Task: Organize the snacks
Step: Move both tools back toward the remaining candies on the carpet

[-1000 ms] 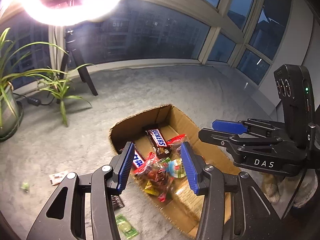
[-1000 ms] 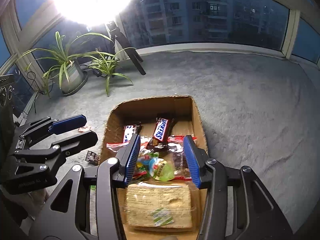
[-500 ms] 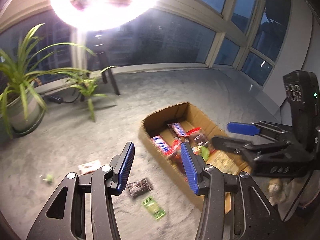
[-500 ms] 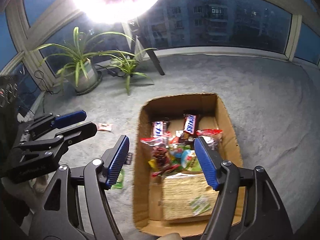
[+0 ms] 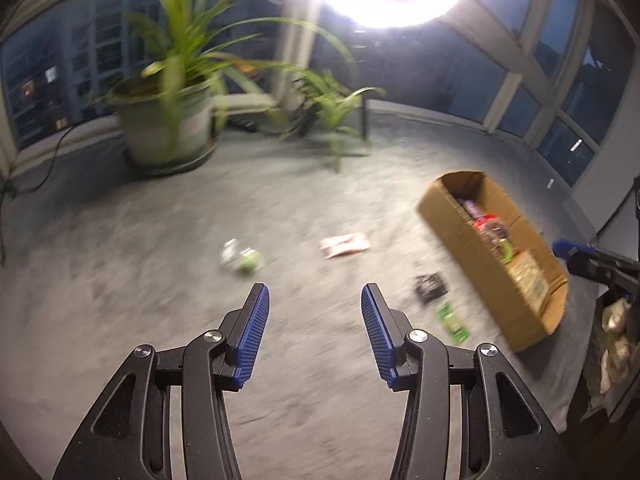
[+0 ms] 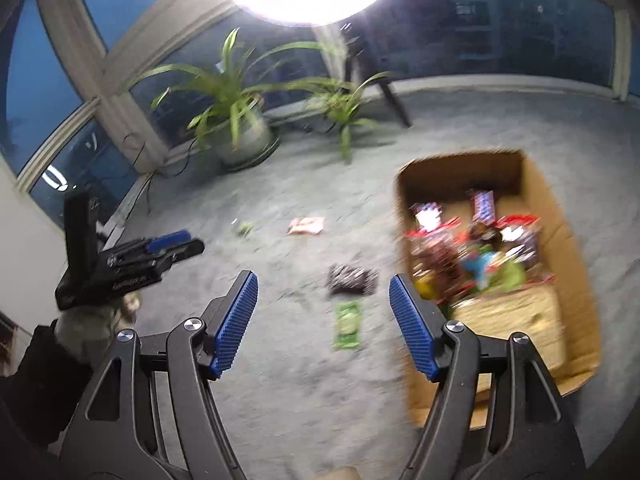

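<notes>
Your right gripper (image 6: 323, 320) has its jaws set wide with nothing between them, and the green packet (image 6: 349, 325) lies on the carpet right in the gap ahead of the pads, its long axis running along your line of reach — so the jaws would close across its narrow width. Just beyond it sits the dark wrapper (image 6: 352, 279), its length crosswise; both lie just left of the cardboard box (image 6: 576, 280). Your left gripper (image 5: 314, 338) is part open and empty, aimed at bare carpet; the pale pink packet (image 5: 344, 245) and the small green piece (image 5: 249, 259) lie further left of the box, nearer that hand. The right hand looks better placed for the green packet. The box stands open and already holds chocolate bars, red-edged bags and a flat biscuit pack — blur hides the rest
</notes>
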`<state>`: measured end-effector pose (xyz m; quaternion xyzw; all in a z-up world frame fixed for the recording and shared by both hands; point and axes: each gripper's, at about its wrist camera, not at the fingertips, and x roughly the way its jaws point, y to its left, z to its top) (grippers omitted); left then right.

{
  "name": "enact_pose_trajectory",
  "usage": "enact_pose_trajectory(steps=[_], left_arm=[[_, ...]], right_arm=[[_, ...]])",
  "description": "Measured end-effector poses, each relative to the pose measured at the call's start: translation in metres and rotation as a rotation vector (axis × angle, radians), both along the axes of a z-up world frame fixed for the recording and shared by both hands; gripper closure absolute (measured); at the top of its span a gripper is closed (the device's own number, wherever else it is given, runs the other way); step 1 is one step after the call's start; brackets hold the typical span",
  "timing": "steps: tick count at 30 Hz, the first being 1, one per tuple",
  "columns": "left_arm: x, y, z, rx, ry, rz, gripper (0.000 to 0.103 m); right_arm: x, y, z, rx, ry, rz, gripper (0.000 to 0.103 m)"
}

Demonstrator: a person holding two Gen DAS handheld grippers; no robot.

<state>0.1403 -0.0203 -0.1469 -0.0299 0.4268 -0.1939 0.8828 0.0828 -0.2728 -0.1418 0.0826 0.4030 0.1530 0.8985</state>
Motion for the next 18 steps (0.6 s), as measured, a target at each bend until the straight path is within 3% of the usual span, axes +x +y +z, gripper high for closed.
enact_pose_trajectory(steps=[7, 11, 14, 18], left_arm=[[0.007, 0.03, -0.015, -0.011, 0.034, 0.029, 0.056], [0.014, 0.036, -0.023, -0.022, 0.053, 0.02, 0.056], [0.022, 0.037, -0.033, -0.046, 0.078, 0.011, 0.056], [0.036, 0.04, -0.047, -0.083, 0.124, 0.004, 0.056]], right_arm=[[0.011, 0.027, -0.046, -0.039, 0.096, -0.023, 0.032], [0.016, 0.017, -0.067, 0.036, 0.167, -0.067, 0.045], [0.02, 0.017, -0.074, 0.011, 0.175, -0.097, 0.052], [0.026, 0.026, -0.079, -0.046, 0.173, -0.116, 0.053]])
